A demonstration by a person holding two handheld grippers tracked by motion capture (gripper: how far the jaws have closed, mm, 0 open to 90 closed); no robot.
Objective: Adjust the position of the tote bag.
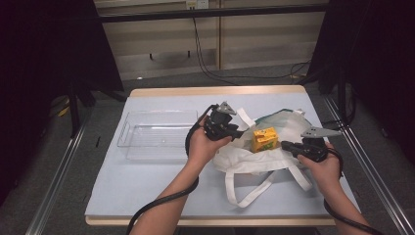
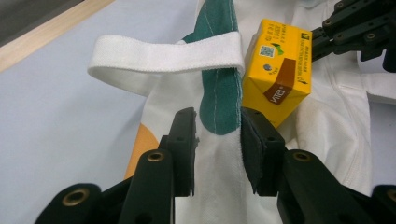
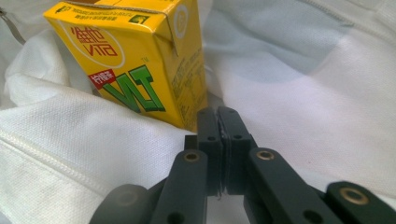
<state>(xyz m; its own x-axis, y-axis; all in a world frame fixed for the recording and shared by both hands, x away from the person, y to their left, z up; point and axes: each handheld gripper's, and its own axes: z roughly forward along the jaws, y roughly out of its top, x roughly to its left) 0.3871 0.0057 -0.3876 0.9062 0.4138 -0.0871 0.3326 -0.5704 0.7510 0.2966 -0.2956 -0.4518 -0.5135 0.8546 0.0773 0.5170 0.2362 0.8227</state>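
Centrally, yellow carton (image 1: 265, 138) in tote bag (image 1: 244, 159), left claw (image 2: 217, 135) apart

A white cloth bag (image 1: 254, 159) lies crumpled on the right part of the table. It has green and orange patches on it, and its long white straps (image 1: 254, 191) spill toward the near edge. One strap (image 2: 163, 58) makes a flat loop up by the bag's top. A small yellow drink box (image 1: 265, 138) stands in the bag's open mouth, tipped a little. The box (image 3: 135, 60) has green letters and a red label, and soft cloth folds press around its bottom.
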